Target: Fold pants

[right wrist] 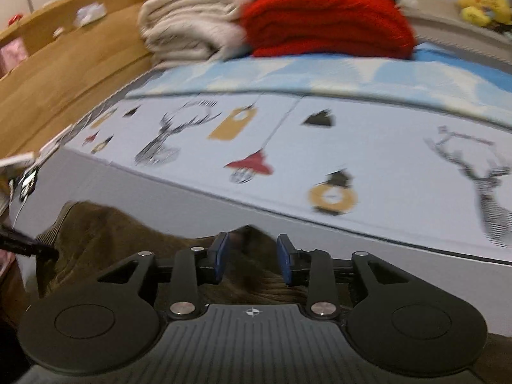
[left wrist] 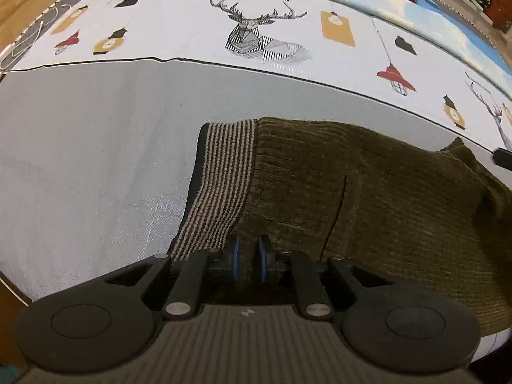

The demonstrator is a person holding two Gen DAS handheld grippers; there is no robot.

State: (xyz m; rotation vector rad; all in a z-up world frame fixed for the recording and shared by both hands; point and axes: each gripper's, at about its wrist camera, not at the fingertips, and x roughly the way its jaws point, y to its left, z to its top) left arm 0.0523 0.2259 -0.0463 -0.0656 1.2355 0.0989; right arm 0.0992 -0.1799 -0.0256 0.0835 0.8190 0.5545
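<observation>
You are looking across a bed whose grey sheet meets a white printed cover along a dark seam. On that cover you can see a line-drawn deer, mustard tags and a red hanging lamp. Beyond it lies a pale blue cloth. At the far end, folded cream blankets sit just beside a folded red knit. A wooden bed frame borders your left, and blurred yellow soft toys sit far right.
</observation>
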